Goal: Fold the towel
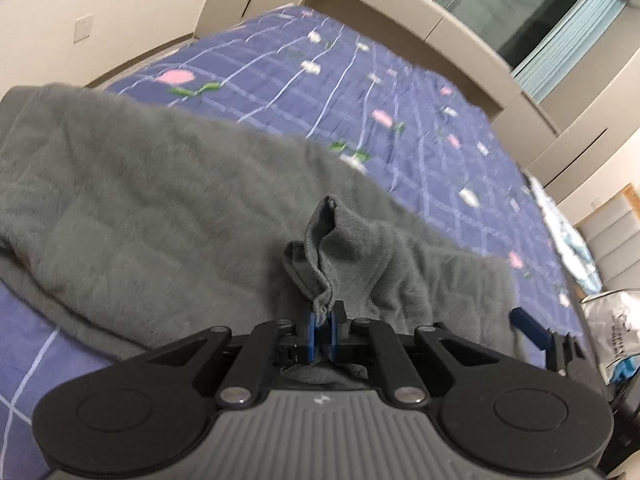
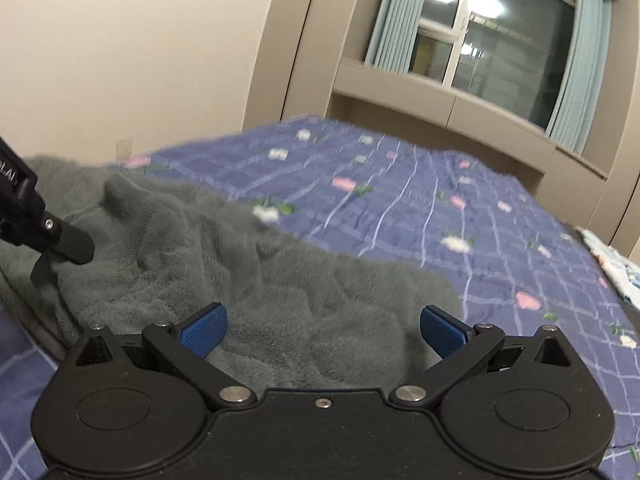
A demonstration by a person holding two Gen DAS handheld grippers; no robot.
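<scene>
Left claw (image 1: 322, 330) tilts down, clamped on a towel (image 1: 160, 208) corner; right claw (image 2: 322, 328) gapes wide above the towel.

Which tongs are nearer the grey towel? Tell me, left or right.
Left. The left tongs are shut on a bunched edge of the grey towel, touching it. The right tongs stand open above the towel, gripping nothing.

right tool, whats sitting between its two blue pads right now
Only the grey towel, lying on the bed below them: the right tool is open and its pads do not press on it. This shows in the right wrist view.
</scene>
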